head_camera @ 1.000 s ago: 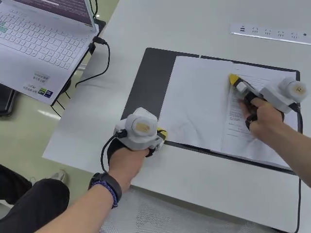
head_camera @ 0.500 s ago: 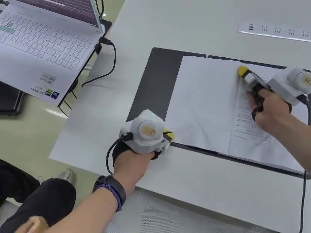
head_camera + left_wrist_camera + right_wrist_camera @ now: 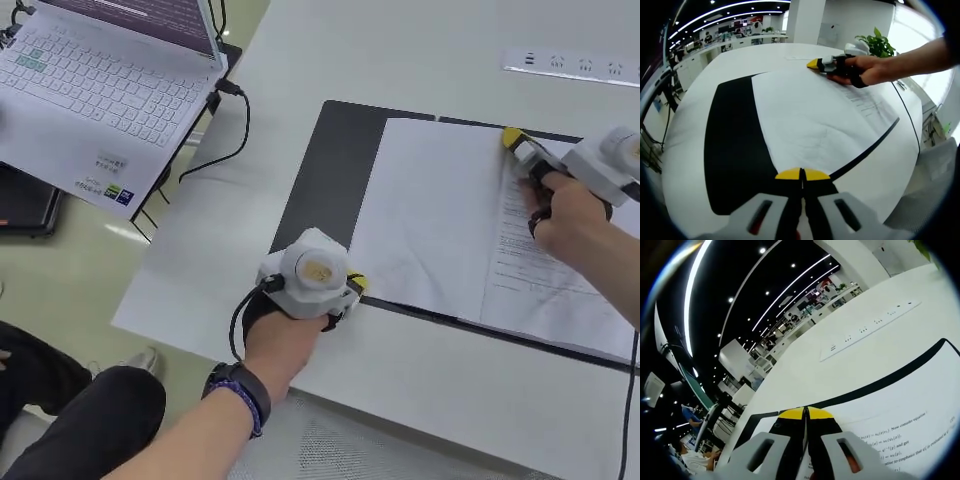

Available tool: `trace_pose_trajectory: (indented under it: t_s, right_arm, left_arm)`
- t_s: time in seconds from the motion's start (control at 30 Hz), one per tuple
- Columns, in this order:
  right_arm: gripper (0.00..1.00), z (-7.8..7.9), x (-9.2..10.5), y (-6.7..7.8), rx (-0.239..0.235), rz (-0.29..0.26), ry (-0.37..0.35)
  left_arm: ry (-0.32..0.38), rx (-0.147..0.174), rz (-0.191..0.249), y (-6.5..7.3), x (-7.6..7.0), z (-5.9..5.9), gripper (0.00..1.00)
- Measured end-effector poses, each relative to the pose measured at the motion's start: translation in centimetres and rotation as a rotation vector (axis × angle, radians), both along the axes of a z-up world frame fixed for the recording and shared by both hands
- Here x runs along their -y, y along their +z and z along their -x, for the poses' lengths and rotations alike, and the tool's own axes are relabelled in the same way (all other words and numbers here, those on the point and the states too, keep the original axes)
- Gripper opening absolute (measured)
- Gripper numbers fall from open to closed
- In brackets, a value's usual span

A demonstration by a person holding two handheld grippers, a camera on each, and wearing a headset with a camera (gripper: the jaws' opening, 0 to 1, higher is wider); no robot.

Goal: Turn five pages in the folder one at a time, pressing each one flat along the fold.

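Left gripper (image 3: 354,285), right gripper (image 3: 513,138) (jaws together) rest on folder (image 3: 325,170).

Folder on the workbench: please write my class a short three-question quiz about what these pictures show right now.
1. True or false: the left gripper sits at the near edge of the folder, its jaws together.
2. Where is the right gripper? A, on a laptop keyboard. B, at the far end of the fold. C, off the bench altogether.
3. Fill in: the page to the right of the fold carries printed ____.
Key: 1 true; 2 B; 3 text.
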State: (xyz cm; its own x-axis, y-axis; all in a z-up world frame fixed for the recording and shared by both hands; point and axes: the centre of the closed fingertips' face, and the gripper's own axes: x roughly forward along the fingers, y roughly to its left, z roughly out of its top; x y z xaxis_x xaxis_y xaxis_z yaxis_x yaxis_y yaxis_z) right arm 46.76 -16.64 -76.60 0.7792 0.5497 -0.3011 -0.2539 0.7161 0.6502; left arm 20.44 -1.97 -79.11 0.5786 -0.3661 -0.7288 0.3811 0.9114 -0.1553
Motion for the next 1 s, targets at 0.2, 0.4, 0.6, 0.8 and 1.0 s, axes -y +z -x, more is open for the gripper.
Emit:
trace_pose_trajectory:
  t_s: [0.2, 0.4, 0.6, 0.8, 1.0]
  right_arm:
    - [0.00, 0.8, -0.3, 0.4, 0.011, 0.006, 0.020]
    - [0.00, 2.7, -0.8, 0.2, 0.016, 0.023, 0.084]
    - [0.00, 5.4, -1.5, 0.8, 0.022, 0.029, 0.142]
    - [0.00, 7.3, -1.6, 0.8, 0.030, 0.020, 0.172]
    - [0.00, 9.0, -1.7, 0.6, 0.033, 0.022, 0.200]
  left_arm:
    - [0.000, 0.000, 0.003, 0.0, 0.0, 0.1, 0.00]
    - [0.001, 0.007, 0.009, 0.1, 0.1, 0.0, 0.00]
    - [-0.010, 0.006, 0.010, 0.1, 0.1, 0.0, 0.00]
    - [-0.003, -0.001, 0.018, 0.0, 0.0, 0.0, 0.00]
    - [-0.005, -0.002, 0.021, 0.0, 0.0, -0.1, 0.00]
